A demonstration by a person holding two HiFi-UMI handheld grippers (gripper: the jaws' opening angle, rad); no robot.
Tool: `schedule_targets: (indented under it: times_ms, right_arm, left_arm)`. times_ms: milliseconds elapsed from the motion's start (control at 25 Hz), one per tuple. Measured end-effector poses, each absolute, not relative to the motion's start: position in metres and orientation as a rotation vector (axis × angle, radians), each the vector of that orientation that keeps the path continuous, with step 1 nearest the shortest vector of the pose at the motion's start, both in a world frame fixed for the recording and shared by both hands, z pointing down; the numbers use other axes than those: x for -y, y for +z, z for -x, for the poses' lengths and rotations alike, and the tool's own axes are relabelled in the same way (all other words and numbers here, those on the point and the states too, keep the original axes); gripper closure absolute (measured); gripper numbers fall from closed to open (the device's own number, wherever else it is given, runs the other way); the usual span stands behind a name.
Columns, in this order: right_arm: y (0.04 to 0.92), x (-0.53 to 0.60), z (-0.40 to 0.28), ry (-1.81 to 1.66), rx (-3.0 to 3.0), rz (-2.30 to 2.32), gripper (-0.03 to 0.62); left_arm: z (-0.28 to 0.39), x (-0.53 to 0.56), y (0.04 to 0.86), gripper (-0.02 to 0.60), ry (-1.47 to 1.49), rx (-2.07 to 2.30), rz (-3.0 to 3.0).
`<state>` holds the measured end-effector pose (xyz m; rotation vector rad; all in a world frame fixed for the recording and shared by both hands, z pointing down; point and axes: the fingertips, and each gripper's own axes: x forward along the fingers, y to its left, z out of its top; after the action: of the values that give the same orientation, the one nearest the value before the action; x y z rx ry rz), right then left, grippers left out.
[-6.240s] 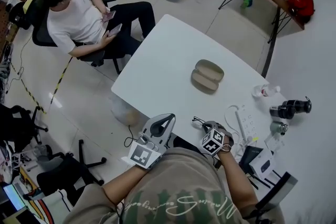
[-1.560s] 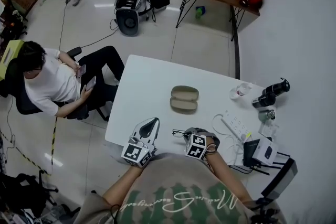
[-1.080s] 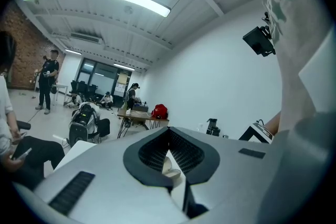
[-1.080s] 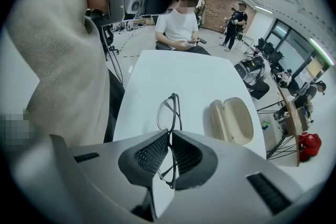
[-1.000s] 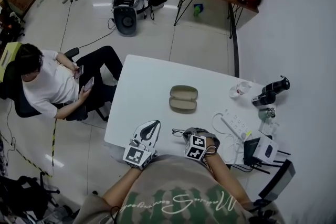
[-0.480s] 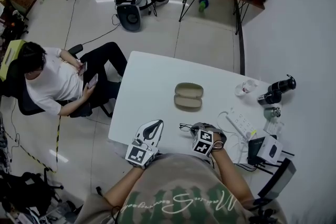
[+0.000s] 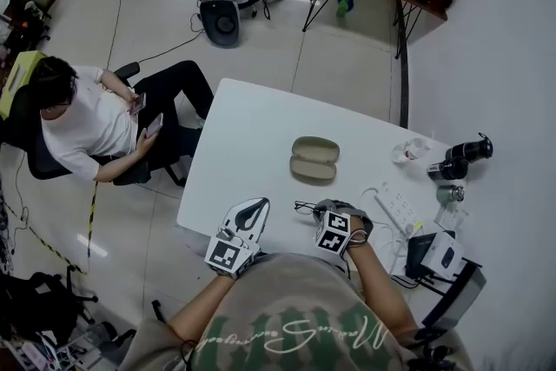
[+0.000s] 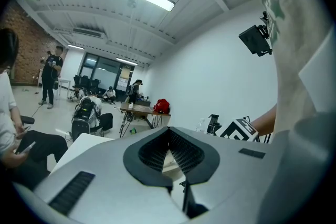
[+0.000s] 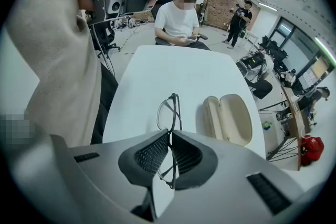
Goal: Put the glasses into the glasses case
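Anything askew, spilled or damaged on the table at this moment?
Nothing stands out. The glasses look intact, clamped in the right gripper; the glasses case lies open and flat on the white table. The left gripper is shut and empty.

The counter is seen as a smooth, matt white surface. The glasses are made up of a thin dark frame with a slight sheen and clear lenses. The glasses case is shown in a matt beige material, smooth on the inside. The shells of the right gripper and the left gripper are formed of matt grey plastic, and their fingers are lined with black ribbed pads. The floor is glossy, and light is mirrored in it.
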<state>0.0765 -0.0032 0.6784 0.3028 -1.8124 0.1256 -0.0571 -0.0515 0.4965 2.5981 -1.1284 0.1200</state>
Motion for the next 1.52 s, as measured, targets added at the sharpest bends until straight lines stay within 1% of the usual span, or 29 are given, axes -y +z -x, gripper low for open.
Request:
schedule_targets:
  times_ms: [880,1520]
  right_arm:
    - [0.686,0.021,-0.082,0.112,1.819,-0.279,0.563]
    - [0.689,0.025,-0.089,0.120,1.825,-0.275,0.563]
  left_arm:
    - [0.047,0.054,0.509,0.574,0.148,1.100,-2.592]
    - [0.026,0.055,0.514,0.573,0.173,1.051,-2.593]
